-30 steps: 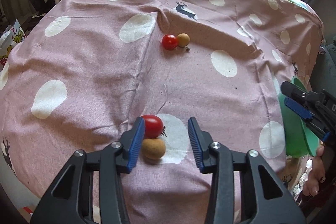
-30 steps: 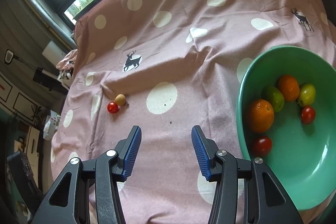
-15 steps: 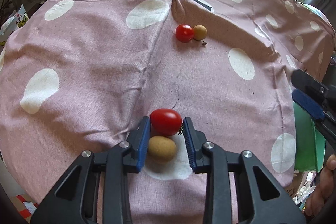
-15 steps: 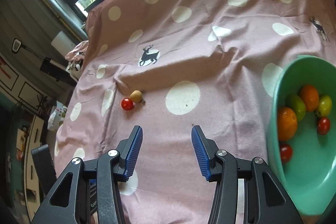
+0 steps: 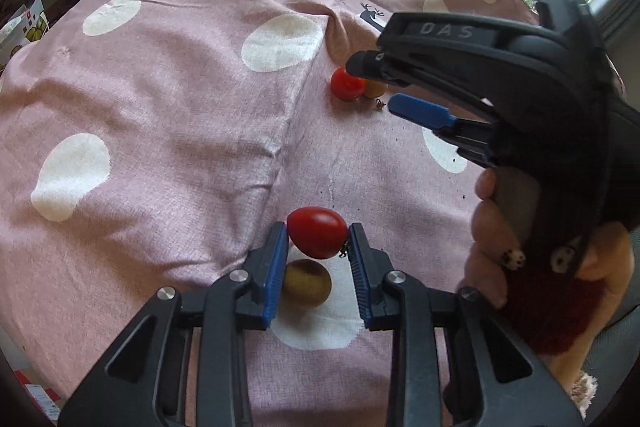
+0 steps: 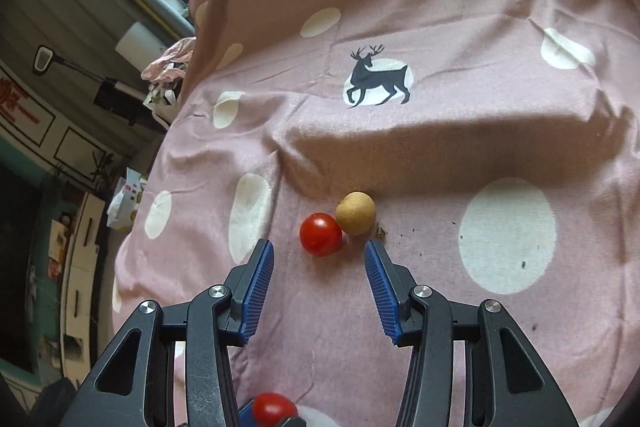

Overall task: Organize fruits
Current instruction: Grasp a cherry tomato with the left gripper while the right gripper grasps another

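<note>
Nearest the front edge of the pink spotted tablecloth [image 5: 168, 131], left gripper [image 5: 318, 247] is pinched tight on a red tomato [image 5: 317, 231]; a brown fruit [image 5: 306, 282] lies just beneath, loose. Toward mid-cloth, right gripper [image 6: 320, 267], jaws spread and empty, hovers short of a second tomato [image 6: 321, 234] touching another brown fruit [image 6: 355, 213]. No bowl visible. Judgement: one fruit in hand, three left on the cloth.
</note>
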`<action>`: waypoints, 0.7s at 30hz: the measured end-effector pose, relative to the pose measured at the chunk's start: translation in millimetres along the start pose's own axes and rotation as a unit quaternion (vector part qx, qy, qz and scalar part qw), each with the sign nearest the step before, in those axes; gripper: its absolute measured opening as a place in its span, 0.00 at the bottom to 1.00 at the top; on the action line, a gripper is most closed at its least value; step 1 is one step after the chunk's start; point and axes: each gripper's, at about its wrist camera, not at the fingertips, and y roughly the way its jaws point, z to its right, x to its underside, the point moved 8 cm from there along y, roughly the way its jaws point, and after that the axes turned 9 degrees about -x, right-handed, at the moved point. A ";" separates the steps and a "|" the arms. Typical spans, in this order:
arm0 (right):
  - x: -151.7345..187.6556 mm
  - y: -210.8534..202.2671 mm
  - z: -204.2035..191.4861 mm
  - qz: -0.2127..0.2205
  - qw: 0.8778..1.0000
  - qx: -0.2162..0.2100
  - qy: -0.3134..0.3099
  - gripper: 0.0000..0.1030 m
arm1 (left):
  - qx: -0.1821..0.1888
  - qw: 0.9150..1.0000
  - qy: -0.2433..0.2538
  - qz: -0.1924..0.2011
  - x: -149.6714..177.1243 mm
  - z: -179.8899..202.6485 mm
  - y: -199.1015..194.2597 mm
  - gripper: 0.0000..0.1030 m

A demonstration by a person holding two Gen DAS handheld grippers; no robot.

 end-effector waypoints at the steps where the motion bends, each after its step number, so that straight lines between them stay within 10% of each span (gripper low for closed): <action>1: 0.1 5.6 1.1 -0.006 1.000 0.000 0.000 0.46 | 0.002 1.000 -0.002 0.002 0.2 -0.4 -2.8 0.29; 21: -4.7 10.1 -6.9 0.000 0.999 -0.027 -0.020 0.28 | 0.029 0.998 -0.016 0.049 -7.8 -2.6 -32.5 0.29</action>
